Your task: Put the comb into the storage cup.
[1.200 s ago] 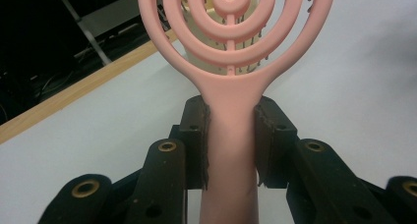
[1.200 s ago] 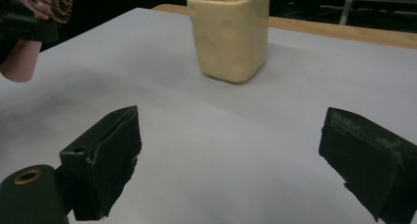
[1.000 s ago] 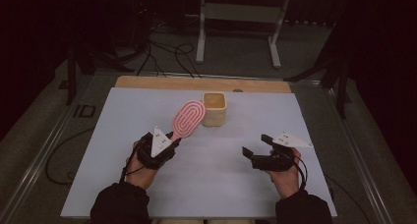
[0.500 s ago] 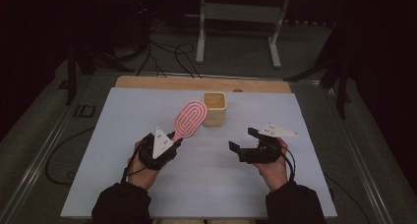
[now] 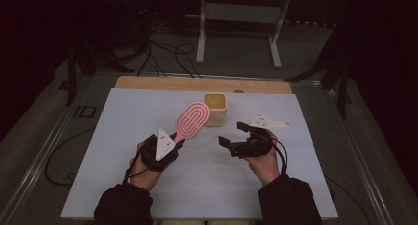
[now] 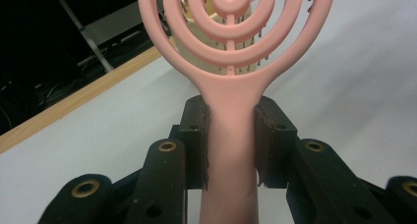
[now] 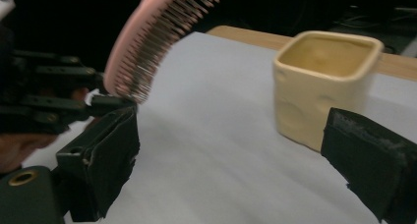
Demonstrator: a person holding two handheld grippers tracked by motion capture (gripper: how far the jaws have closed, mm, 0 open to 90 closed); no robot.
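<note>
A pink hairbrush (image 5: pixel 193 120) with a ringed oval head rises tilted from my left gripper (image 5: pixel 175 141), which is shut on its handle. In the left gripper view both pads press the handle (image 6: pixel 231 150) from the sides. A cream square cup (image 5: pixel 215 109) stands upright just behind the brush head. My right gripper (image 5: pixel 232 134) hovers to the right of the brush, pointing left, open with nothing between its jaws. In the right gripper view the bristled head (image 7: pixel 147 42) is at upper left, the cup (image 7: pixel 319 81) at right, and its own gripper (image 7: pixel 231 155) gapes wide.
A white sheet (image 5: pixel 123 126) covers the table, with a wooden strip (image 5: pixel 162 83) along its far edge. Beyond the table stand a metal frame (image 5: pixel 236 13) and loose cables (image 5: pixel 162 52) on the dark floor.
My right gripper has moved left toward the middle of the table and risen slightly. The left gripper and the brush have stayed put.
</note>
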